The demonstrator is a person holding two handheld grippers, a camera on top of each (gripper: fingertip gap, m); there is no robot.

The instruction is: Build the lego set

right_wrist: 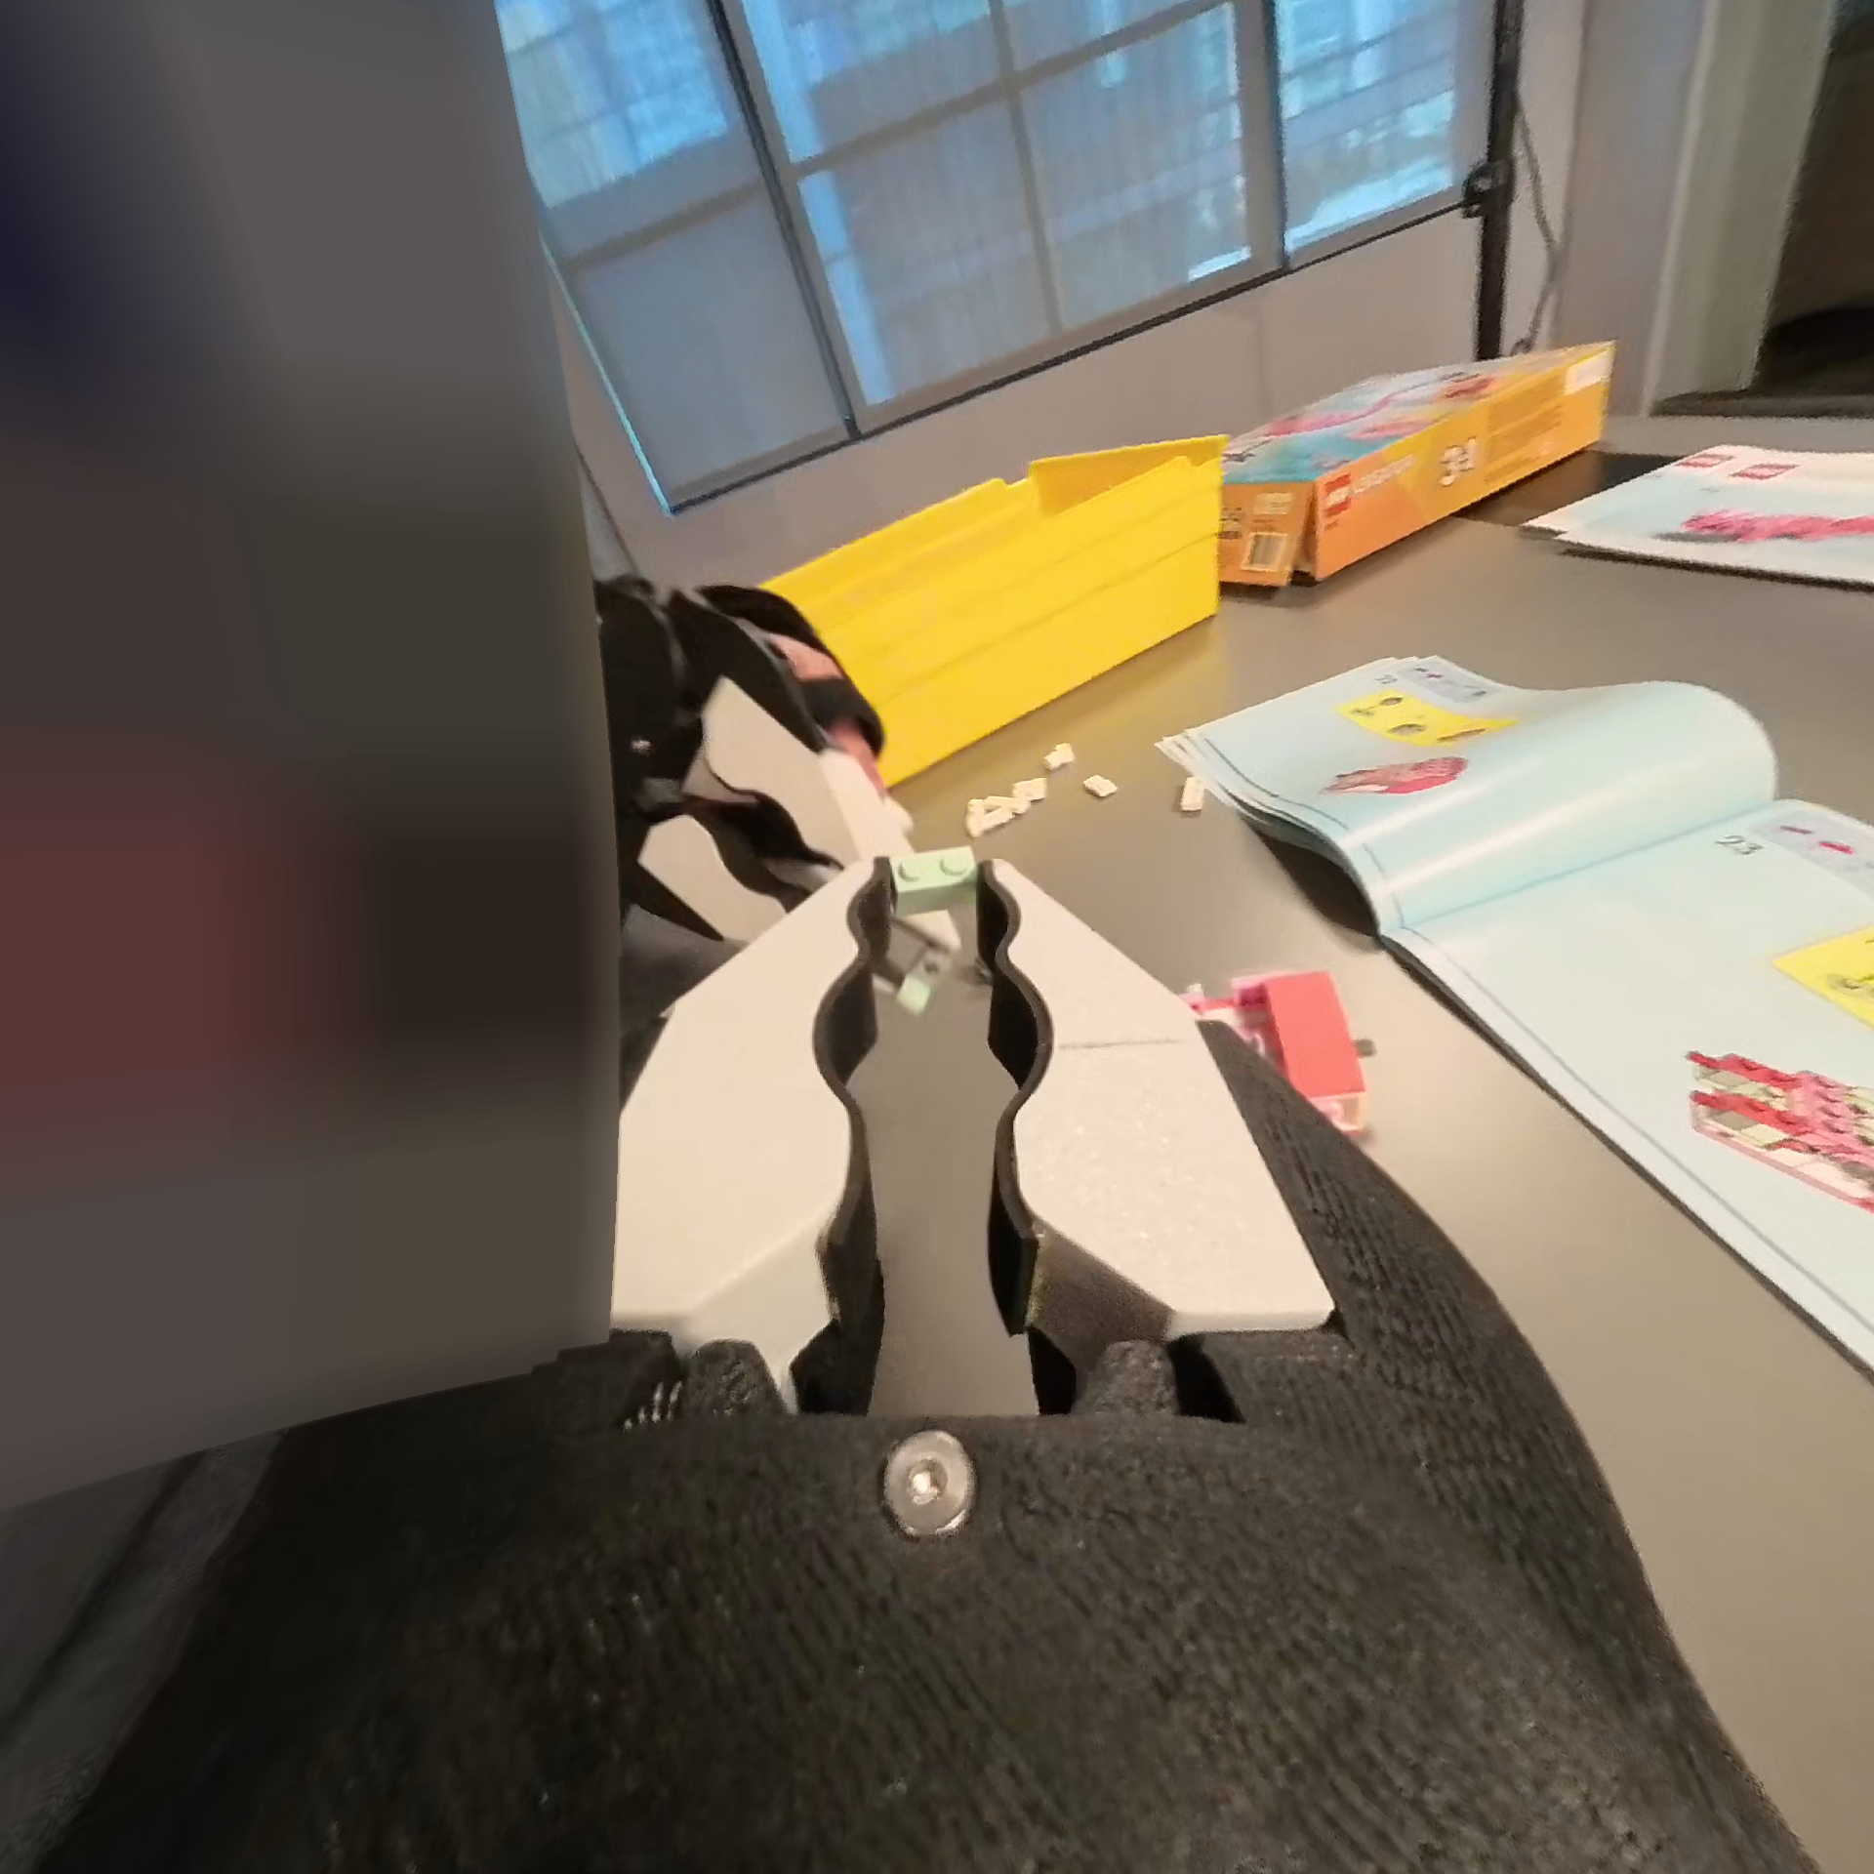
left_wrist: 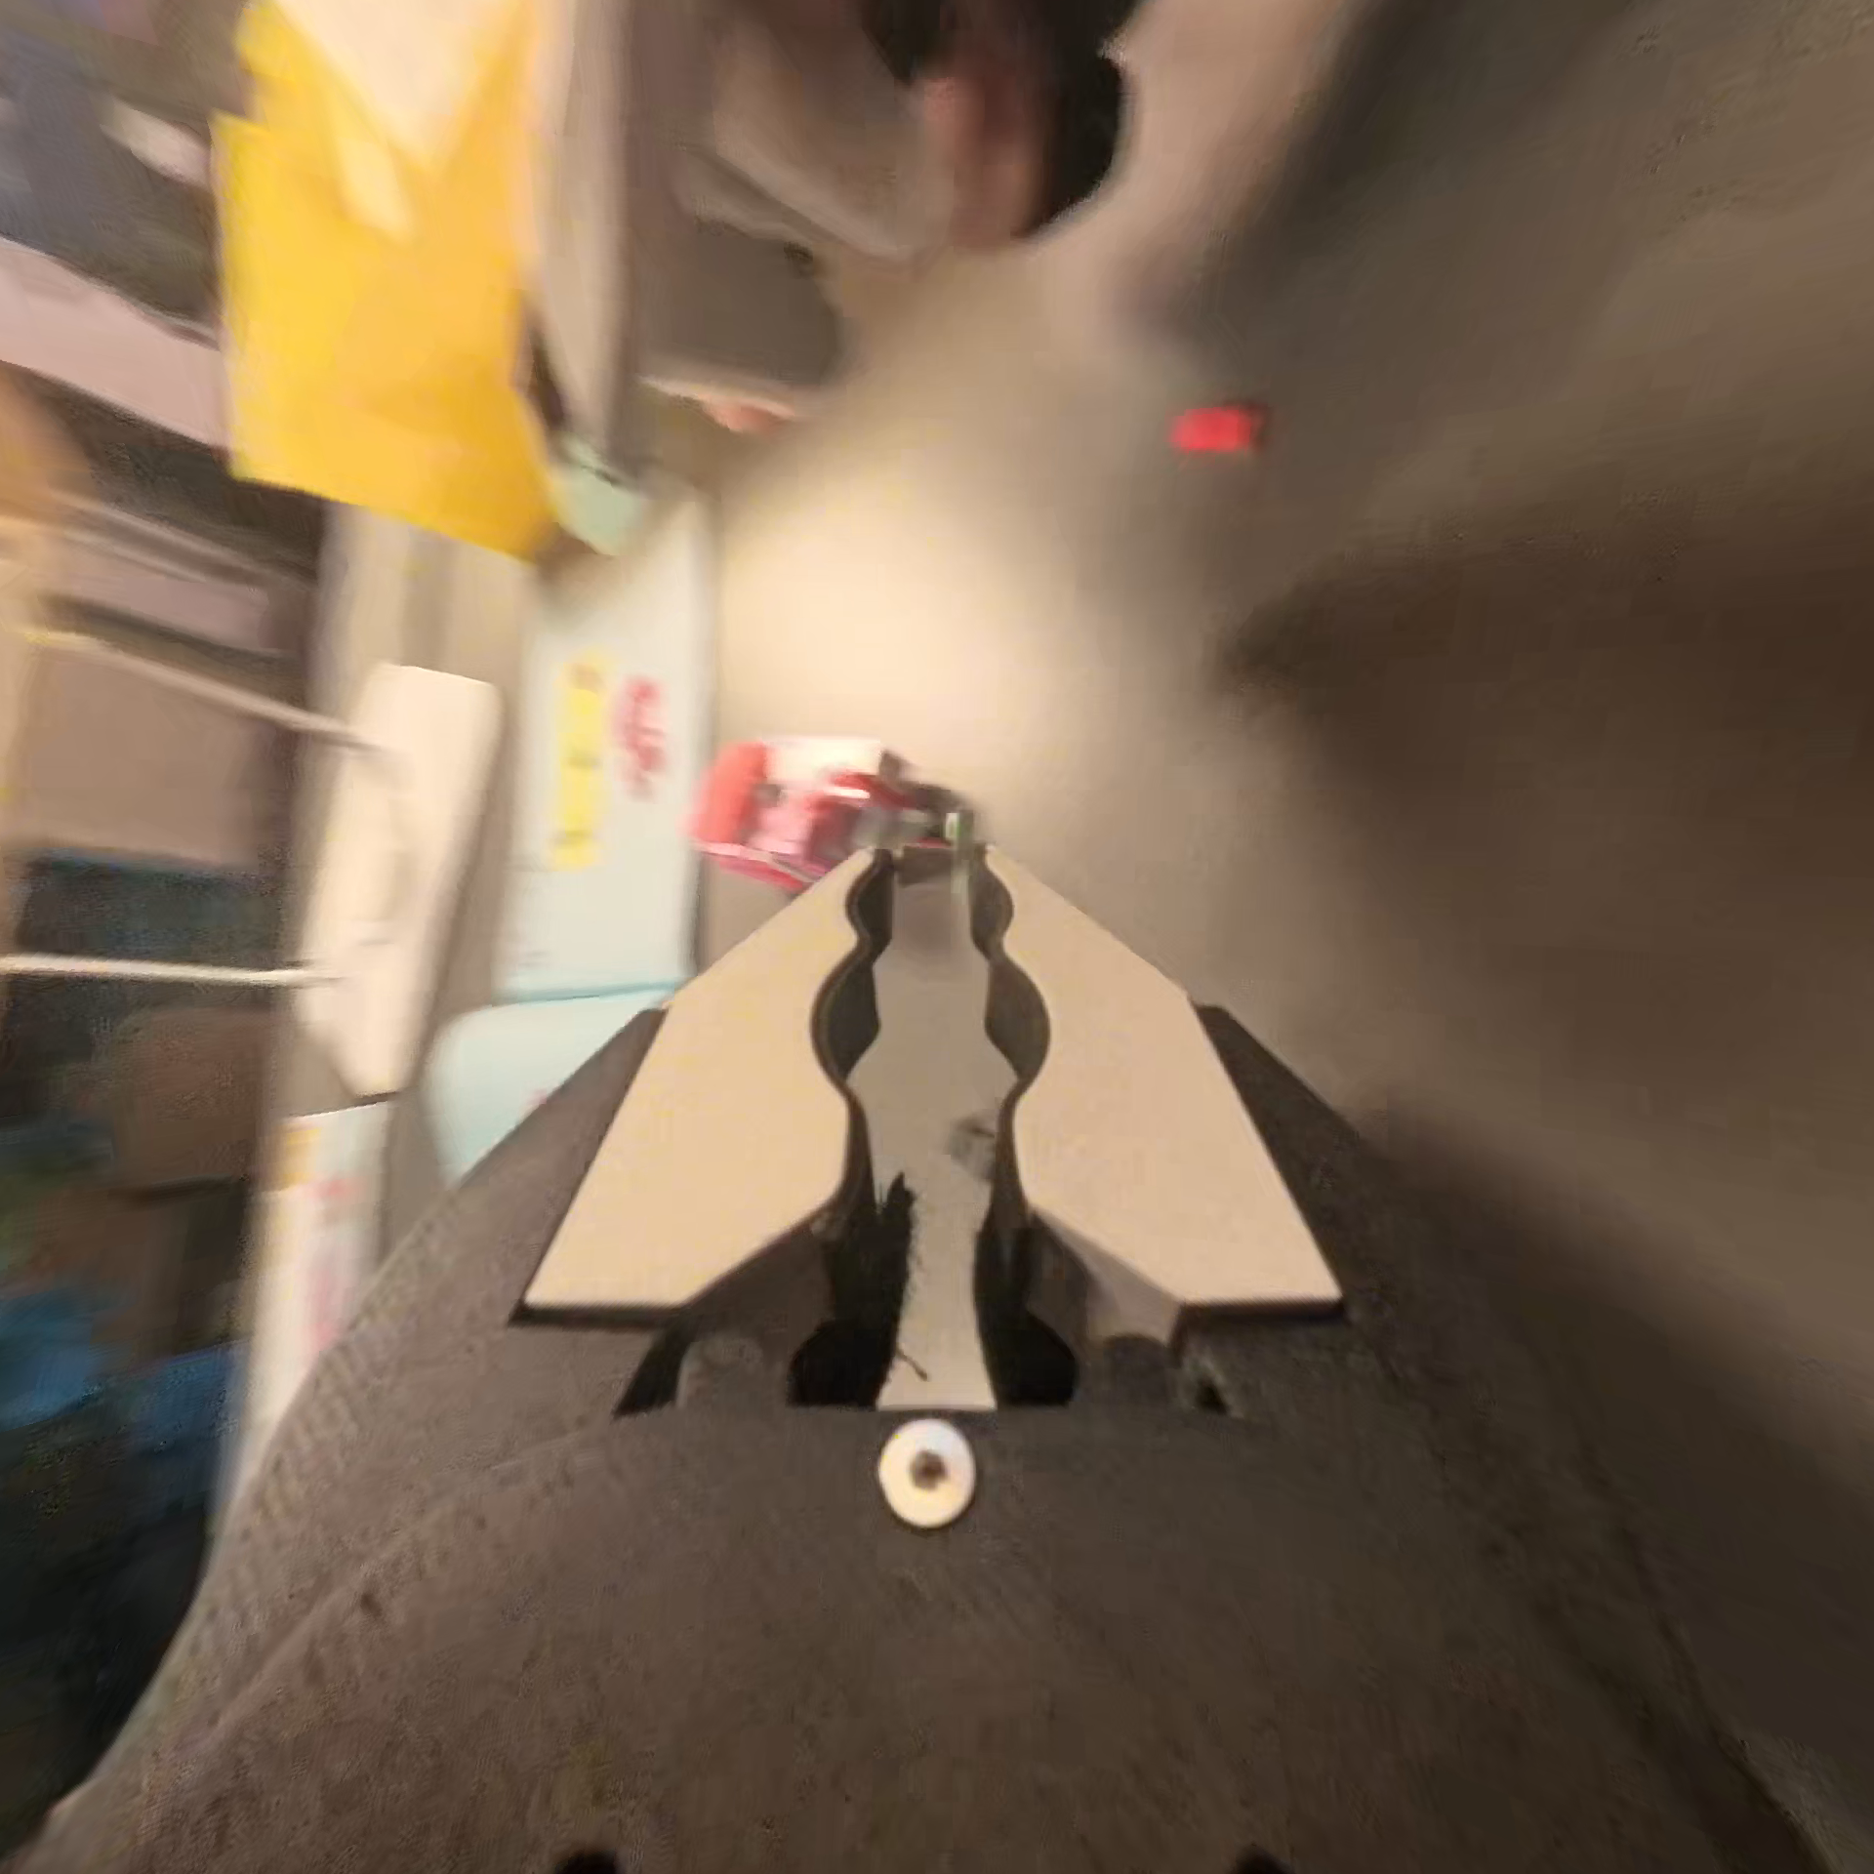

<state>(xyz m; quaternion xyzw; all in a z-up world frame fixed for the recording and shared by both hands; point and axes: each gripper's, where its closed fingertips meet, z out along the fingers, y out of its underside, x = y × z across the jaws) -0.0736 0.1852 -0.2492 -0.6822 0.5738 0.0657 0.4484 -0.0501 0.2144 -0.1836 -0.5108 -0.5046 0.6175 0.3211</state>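
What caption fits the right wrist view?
Right tongs grip a mint-green brick above a grey table.

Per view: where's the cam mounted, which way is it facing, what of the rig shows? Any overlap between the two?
Left wrist: on the left gripper, rolled sideways, motion-blurred; faces the grey table, a red-pink brick build and the yellow tray. Own fingers show.
Right wrist: on the right gripper, faces across the table to the window; fingers pinch a mint-green brick piece; left gripper at left.
Shared: tray, open booklet, build.
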